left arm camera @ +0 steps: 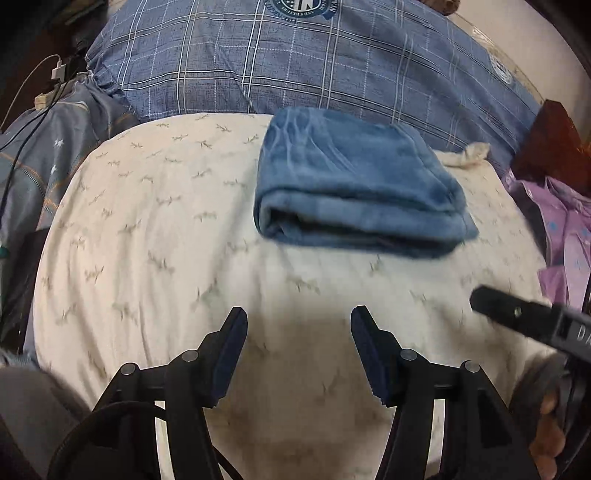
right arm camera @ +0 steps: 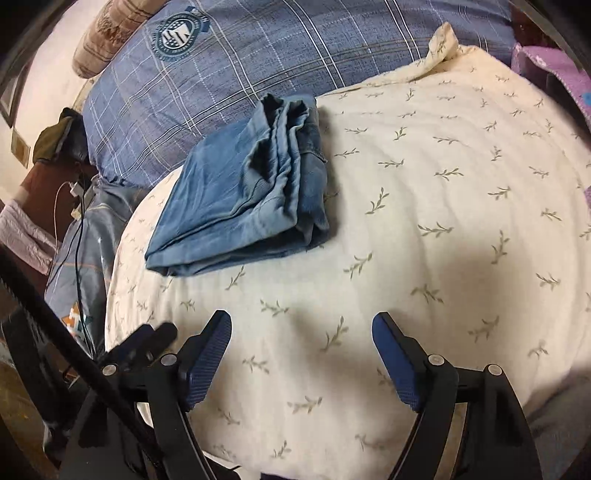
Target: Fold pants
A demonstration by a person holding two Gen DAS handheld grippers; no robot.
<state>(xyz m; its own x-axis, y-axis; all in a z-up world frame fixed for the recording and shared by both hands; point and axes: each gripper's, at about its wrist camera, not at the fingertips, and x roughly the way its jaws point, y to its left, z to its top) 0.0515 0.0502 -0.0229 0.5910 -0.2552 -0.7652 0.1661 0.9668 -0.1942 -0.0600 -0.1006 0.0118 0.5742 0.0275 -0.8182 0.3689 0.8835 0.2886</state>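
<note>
The blue pants (left arm camera: 354,184) lie folded into a compact bundle on the cream leaf-print cloth (left arm camera: 166,240); they also show in the right wrist view (right arm camera: 243,195), up and left of centre. My left gripper (left arm camera: 299,317) is open and empty, hovering over the cloth short of the pants. My right gripper (right arm camera: 301,321) is open and empty, well back from the pants; one of its fingers shows at the right edge of the left wrist view (left arm camera: 517,314).
A blue plaid pillow (left arm camera: 295,62) lies behind the pants. A purple garment (left arm camera: 561,236) is at the right. Charger cables (left arm camera: 33,110) and a star-print sheet (left arm camera: 66,147) are at the left. A brown patterned cushion (right arm camera: 110,33) sits far back.
</note>
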